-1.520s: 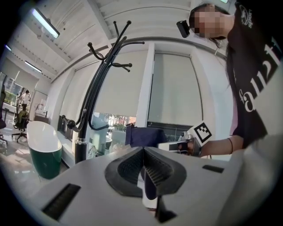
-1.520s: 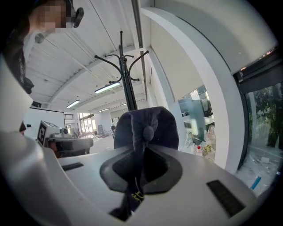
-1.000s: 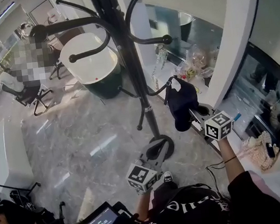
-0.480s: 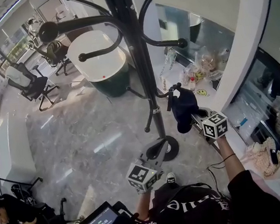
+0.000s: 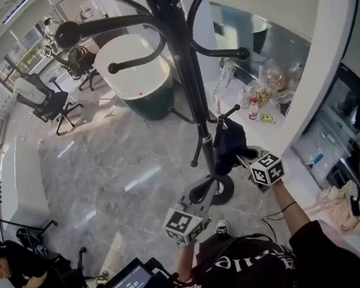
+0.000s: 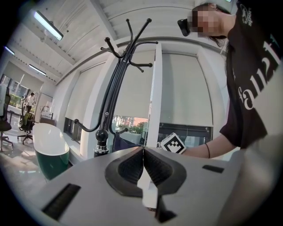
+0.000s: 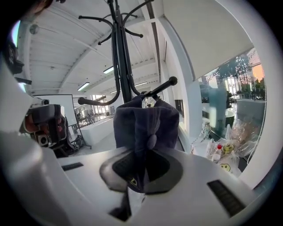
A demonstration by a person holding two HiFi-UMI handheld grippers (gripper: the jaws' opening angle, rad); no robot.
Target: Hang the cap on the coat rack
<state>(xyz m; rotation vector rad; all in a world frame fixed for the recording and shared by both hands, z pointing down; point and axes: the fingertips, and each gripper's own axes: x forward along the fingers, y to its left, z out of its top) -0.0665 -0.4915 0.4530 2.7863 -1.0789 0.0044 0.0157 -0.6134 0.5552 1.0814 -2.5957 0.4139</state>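
The right gripper (image 7: 139, 174) is pinching the dark cap (image 7: 146, 126) by a fold of its fabric, with the jaws nearly together on it. The cap is standing up from the jaws at the centre of the right gripper view. In the head view the cap is sitting right of centre, just beside the black pole of the coat rack (image 5: 180, 62), with its top up against a lower hook (image 5: 229, 110) — whether it is resting on that hook I cannot tell. The left gripper (image 5: 193, 207), at lower centre, is gripping nothing; its jaws are pressing together near the rack's round base (image 5: 213, 189).
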